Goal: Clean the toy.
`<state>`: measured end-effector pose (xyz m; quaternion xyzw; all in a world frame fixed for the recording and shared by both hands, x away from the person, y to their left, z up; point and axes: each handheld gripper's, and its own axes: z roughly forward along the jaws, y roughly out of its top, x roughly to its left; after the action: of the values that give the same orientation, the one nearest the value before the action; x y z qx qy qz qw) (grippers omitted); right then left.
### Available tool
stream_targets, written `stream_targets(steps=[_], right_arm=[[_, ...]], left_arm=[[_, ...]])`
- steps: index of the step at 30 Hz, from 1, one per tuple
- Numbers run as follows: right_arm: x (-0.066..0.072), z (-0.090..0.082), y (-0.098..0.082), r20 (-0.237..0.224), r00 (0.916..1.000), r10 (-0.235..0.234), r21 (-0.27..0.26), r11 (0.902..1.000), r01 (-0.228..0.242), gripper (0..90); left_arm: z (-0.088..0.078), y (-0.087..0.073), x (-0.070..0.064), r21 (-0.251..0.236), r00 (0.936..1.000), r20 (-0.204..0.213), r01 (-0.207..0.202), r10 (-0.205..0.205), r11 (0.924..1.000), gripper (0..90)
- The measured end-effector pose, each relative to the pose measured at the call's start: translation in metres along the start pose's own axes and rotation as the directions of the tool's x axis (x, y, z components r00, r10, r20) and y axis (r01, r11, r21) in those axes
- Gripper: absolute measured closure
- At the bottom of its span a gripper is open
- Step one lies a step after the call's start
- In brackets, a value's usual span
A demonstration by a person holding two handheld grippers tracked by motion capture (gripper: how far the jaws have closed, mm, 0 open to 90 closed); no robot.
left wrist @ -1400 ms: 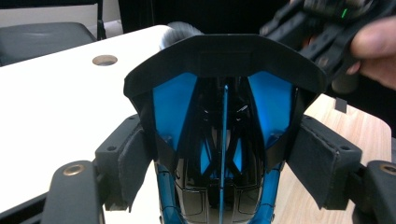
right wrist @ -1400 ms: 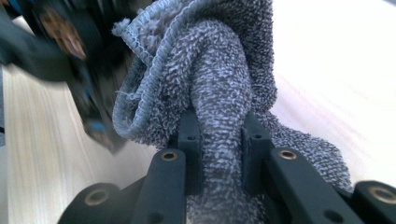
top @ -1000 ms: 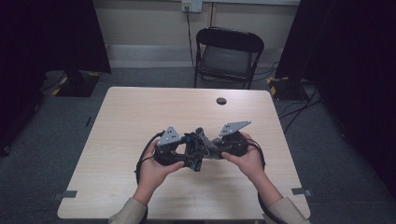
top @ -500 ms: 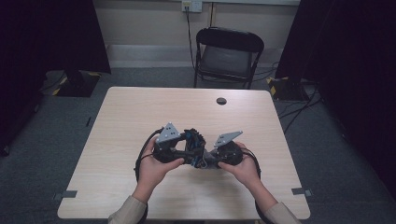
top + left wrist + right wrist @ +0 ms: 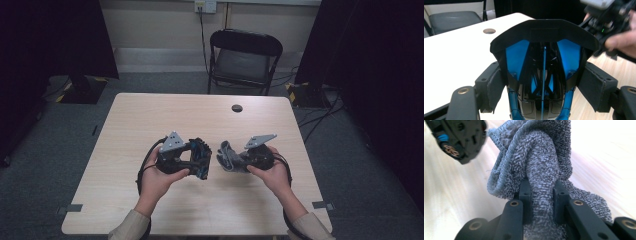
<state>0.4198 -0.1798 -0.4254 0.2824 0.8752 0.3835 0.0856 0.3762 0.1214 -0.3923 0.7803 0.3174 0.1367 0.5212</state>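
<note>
My left gripper (image 5: pixel 199 160) is closed on a black and blue plastic object (image 5: pixel 201 156) and holds it just above the table. In the left gripper view its pads (image 5: pixel 495 87) press on both sides of that object (image 5: pixel 544 50). My right gripper (image 5: pixel 240 160) is shut on a bunched grey terry cloth (image 5: pixel 229 156). In the right gripper view the cloth (image 5: pixel 544 157) is pinched between the jaws of the right gripper (image 5: pixel 541 200), and the black and blue object (image 5: pixel 459 137) is at the upper left. A small gap separates cloth and object.
The light wooden table (image 5: pixel 150 120) has a round cable hole (image 5: pixel 237 108) near its far edge. A black folding chair (image 5: pixel 242 60) stands behind the table. Dark curtains hang on both sides, and cables lie on the floor at the right.
The right gripper with the cloth has pulled away to the right from the black and blue object, which it was against before. The left gripper has stayed in place.
</note>
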Motion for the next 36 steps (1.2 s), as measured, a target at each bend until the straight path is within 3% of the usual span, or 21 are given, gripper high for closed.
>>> stream_targets(steps=[5,15,21,30,36], right_arm=[[-0.012,-0.010,-0.006,0.037,0.9991,0.019,-0.007,0.9998,-0.019,74.5],[-0.024,-0.016,-0.017,0.062,0.9968,0.050,-0.005,0.9987,-0.050,74.5],[-0.030,-0.017,-0.023,0.086,0.9938,0.070,-0.014,0.9975,-0.069,74.5],[-0.043,-0.020,-0.030,0.152,0.9823,0.110,-0.028,0.9939,-0.107,74.5],[-0.047,-0.015,-0.034,0.188,0.9762,0.109,-0.021,0.9941,-0.107,74.3]], left_arm=[[-0.005,-0.008,0.008,0.009,0.9997,-0.019,0.013,-0.013,0.9999,25.2],[-0.018,-0.021,0.022,0.037,0.9975,-0.067,0.025,-0.023,0.9990,25.2],[-0.028,-0.030,0.031,0.034,0.9938,-0.096,0.060,-0.057,0.9976,25.2],[-0.041,-0.037,0.041,0.040,0.9889,-0.126,0.084,-0.078,0.9957,25.2],[-0.047,-0.042,0.045,0.055,0.9876,-0.135,0.088,-0.080,0.9946,25.2]])
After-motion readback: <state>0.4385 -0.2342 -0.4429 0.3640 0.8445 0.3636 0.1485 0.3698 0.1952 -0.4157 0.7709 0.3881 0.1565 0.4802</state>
